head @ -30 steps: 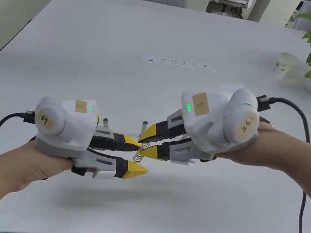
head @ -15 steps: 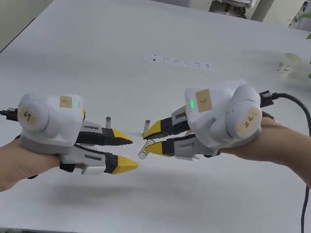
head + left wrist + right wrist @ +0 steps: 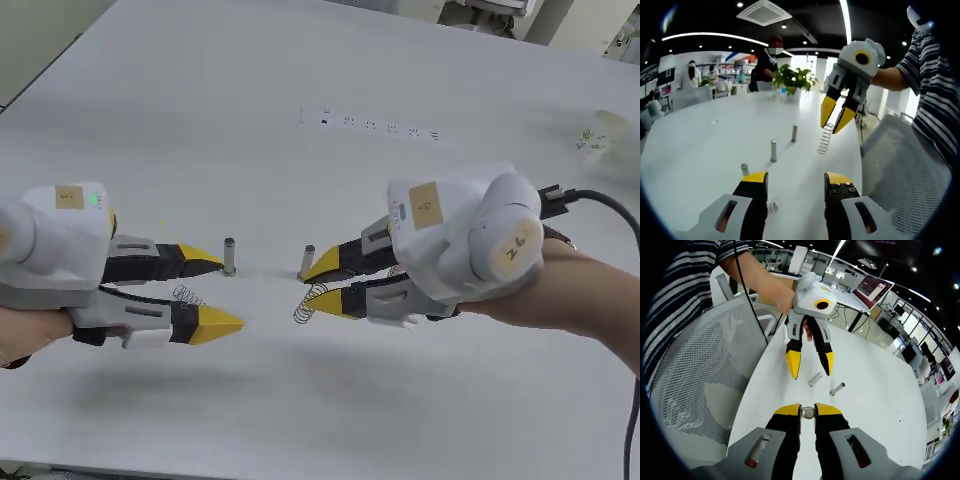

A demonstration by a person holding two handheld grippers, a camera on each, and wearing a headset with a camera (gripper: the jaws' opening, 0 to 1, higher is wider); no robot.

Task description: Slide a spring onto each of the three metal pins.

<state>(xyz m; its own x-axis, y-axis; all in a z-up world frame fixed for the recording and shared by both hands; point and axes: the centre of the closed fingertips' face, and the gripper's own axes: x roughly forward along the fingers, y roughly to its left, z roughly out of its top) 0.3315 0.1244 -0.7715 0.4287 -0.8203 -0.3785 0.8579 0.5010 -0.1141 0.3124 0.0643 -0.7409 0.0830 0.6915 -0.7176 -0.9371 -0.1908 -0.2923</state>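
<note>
One spring (image 3: 306,306) hangs pinched in the right tongs (image 3: 318,285).

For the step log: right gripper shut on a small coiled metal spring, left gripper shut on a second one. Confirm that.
Wrong on the left gripper: the head view shows its jaws open, with the second coiled spring lying unclamped by them. The right gripper is shut on its small coiled metal spring, as stated.
</note>
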